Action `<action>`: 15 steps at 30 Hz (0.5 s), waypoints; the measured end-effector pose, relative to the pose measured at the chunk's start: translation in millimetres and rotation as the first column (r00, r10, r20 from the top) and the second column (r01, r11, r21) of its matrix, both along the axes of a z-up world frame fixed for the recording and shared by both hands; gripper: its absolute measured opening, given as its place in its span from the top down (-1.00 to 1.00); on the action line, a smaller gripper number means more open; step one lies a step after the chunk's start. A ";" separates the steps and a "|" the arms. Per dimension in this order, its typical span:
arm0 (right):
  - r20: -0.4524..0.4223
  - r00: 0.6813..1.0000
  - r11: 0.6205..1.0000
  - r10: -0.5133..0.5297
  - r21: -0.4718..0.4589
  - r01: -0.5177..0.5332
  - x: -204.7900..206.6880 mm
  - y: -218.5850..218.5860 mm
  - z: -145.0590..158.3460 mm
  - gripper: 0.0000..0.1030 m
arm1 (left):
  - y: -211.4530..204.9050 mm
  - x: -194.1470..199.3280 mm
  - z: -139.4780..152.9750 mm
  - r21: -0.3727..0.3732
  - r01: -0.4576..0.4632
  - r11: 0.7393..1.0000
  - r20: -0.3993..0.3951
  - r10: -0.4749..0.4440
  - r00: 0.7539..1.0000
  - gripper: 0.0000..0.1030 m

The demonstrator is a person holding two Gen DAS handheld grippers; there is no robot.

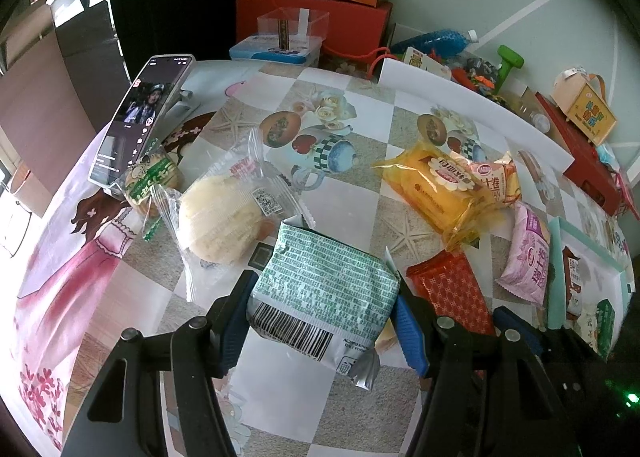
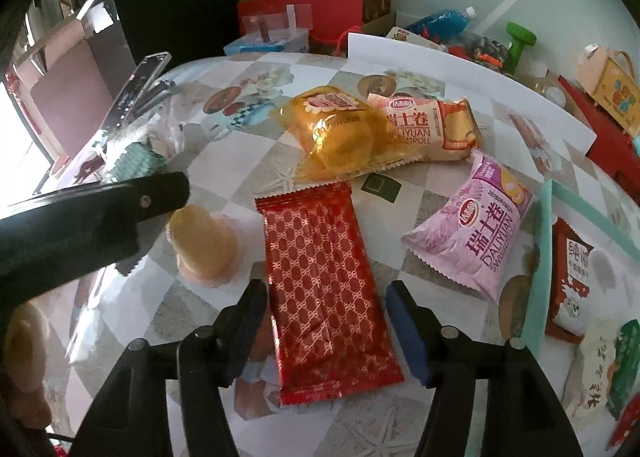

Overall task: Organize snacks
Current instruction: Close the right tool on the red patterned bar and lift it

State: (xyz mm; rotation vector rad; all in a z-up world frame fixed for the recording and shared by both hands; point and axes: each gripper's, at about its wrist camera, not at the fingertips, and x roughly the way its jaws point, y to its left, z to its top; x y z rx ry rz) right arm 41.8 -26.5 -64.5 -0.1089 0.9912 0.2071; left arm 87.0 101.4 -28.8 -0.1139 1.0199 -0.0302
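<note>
Lying lengthwise in the lower middle of the right wrist view, the red packet (image 2: 328, 289) runs straight out between the unclenched pads of the right gripper (image 2: 326, 331), while the left gripper (image 1: 320, 321) grips the green-printed packet (image 1: 324, 289) at lower centre.

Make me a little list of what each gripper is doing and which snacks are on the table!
left gripper: shut on the green-and-white packet
right gripper: open, red packet lying between its fingers, pads not pressing on it
middle of table: yellow cake packet, orange roll packet
right side: pink roll packet, beside a mint-edged tray
left side: pale round cake in clear wrap, phone on a stand
table: patterned cloth
</note>
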 end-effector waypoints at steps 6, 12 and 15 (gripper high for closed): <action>0.008 1.000 1.000 -0.001 -0.011 0.001 2.1 2.1 -3.8 0.00 | -0.2 0.0 -1.1 0.000 0.003 1.000 -0.001 -0.003 1.000 -0.27; 0.014 1.000 1.000 0.013 0.027 -0.013 -1.3 3.1 2.1 0.06 | -0.5 -0.4 0.4 0.001 0.002 1.000 0.004 -0.002 1.000 -0.27; 0.034 0.999 0.999 0.015 0.047 -0.017 -5.8 2.1 10.9 0.06 | -0.9 -2.1 3.7 0.001 0.002 1.000 0.012 -0.002 1.000 -0.27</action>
